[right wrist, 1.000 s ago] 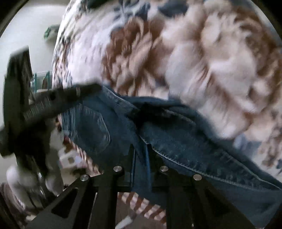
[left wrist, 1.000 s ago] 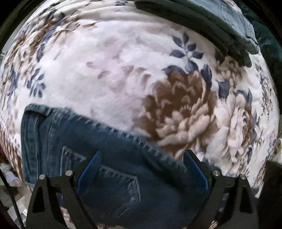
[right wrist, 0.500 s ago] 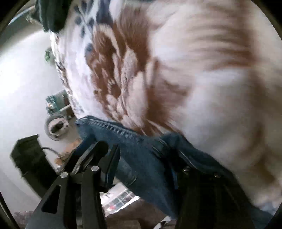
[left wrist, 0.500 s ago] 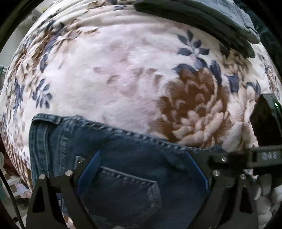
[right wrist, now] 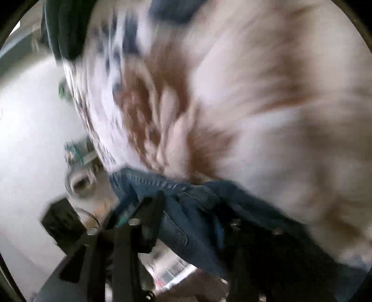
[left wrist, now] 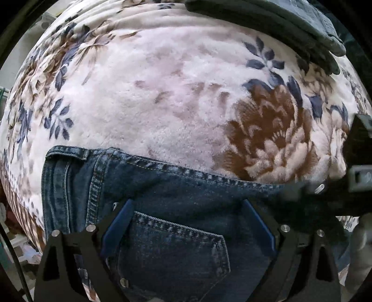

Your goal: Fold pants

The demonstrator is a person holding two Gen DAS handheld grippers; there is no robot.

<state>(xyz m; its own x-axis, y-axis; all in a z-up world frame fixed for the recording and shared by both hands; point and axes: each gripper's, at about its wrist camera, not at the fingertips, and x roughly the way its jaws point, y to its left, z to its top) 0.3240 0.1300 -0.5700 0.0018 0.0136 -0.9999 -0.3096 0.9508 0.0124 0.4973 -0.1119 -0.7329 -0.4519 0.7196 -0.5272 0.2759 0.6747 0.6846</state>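
Dark blue jeans (left wrist: pixel 139 176) lie on a floral blanket, waistband toward the top and a back pocket (left wrist: pixel 176 244) showing. My left gripper (left wrist: pixel 186 206) points down at them, open, with its blue pads either side of the pocket's top edge. The right gripper's black body (left wrist: pixel 358 148) comes in at the right end of the waistband. The right wrist view is blurred. There my right gripper (right wrist: pixel 187 204) has its jaws closing around a bunched fold of the jeans (right wrist: pixel 144 178), with a gap still showing beside the cloth.
The cream, brown and navy floral blanket (left wrist: pixel 162 104) covers the bed. A stack of folded grey and dark pants (left wrist: pixel 279 21) lies at its far right. The bed's edge drops to a pale floor (right wrist: pixel 30 139) on the left, with clutter below.
My right gripper let go of the denim, dropped toward the bed and rolled, and its fingers now straddle the fold again. It has entered the left view. The left gripper shifted slightly.
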